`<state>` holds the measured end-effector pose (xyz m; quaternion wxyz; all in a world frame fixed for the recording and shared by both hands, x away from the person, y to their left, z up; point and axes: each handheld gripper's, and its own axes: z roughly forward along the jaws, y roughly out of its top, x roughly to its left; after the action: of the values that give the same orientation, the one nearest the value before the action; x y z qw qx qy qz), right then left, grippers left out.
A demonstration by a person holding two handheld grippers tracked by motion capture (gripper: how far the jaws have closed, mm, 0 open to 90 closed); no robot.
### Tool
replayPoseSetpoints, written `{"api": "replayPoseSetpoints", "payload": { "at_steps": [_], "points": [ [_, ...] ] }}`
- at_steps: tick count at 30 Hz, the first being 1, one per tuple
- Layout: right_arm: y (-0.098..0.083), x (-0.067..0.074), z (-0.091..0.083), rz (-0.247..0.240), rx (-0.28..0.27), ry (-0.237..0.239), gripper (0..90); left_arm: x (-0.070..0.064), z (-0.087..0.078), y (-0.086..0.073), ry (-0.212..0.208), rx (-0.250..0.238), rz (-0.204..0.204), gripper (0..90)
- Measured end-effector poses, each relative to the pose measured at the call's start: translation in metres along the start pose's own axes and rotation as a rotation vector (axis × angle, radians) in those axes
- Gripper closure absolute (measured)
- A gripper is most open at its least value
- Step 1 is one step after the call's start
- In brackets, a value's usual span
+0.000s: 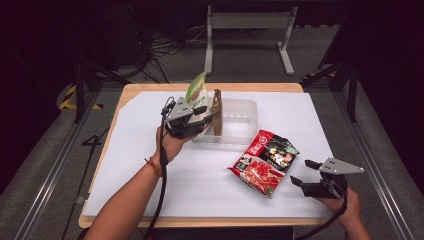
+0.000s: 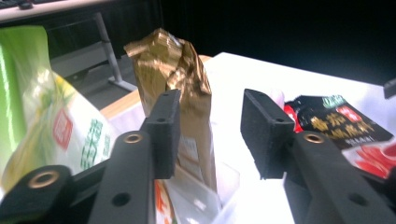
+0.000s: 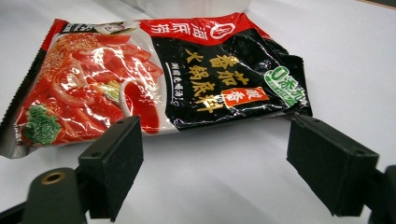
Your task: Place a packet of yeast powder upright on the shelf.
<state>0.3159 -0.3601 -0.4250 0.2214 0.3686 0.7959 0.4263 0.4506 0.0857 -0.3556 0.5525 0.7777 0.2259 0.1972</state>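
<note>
My left gripper [image 1: 206,116] stood at the near left corner of the clear plastic bin [image 1: 240,107] that sat toward the far edge of the table [image 1: 150,205], a little left of the middle. In the left gripper view its jaws were apart, and the gold pouch [image 2: 180,88] rose upright just past them, closer to the left-hand jaw and partly hidden behind it; I could not tell whether that pad touched the pouch, and the other pad was clear of it with bare table showing in the gap. The pouch stood on end inside the bin against its left wall. The green and white bag [image 1: 196,92] leaned upright just to the left of the pouch, at the bin's left end, close behind my left gripper in the high view. My right gripper [image 1: 306,171] hovered near the near right corner of the table, with its jaws wide apart and nothing between them. The red and black sauce packet [image 1: 264,162] lay flat on the white sheet, right of the table's middle and nearer the near edge, just beyond my right gripper's fingertips and apart from them. In the right gripper view the packet [image 3: 154,74] stretched across the table ahead of both jaws, with a strip of bare white surface between its lower edge and the pads.
</note>
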Motion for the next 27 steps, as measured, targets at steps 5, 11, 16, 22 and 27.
{"api": "replayPoseSetpoints", "payload": {
  "at_steps": [5,11,16,22,27],
  "points": [
    [0.001,0.001,0.002,0.001,0.007,0.007,19.8,-0.001,-0.01,-0.009,0.002,0.047,0.039,45.4],
    [0.002,0.001,0.005,0.006,0.019,0.041,25.3,0.0,-0.02,-0.023,-0.01,0.088,0.058,32.9],
    [0.006,0.001,0.01,0.026,0.034,0.056,26.4,-0.001,-0.035,-0.041,-0.018,0.135,0.071,26.1],
    [0.011,-0.009,0.015,0.107,0.045,0.054,23.0,0.0,-0.062,-0.064,0.008,0.183,0.074,21.5],
    [0.015,-0.018,0.02,0.153,0.056,0.055,22.1,0.004,-0.084,-0.081,0.04,0.207,0.039,18.7]
  ]
}}
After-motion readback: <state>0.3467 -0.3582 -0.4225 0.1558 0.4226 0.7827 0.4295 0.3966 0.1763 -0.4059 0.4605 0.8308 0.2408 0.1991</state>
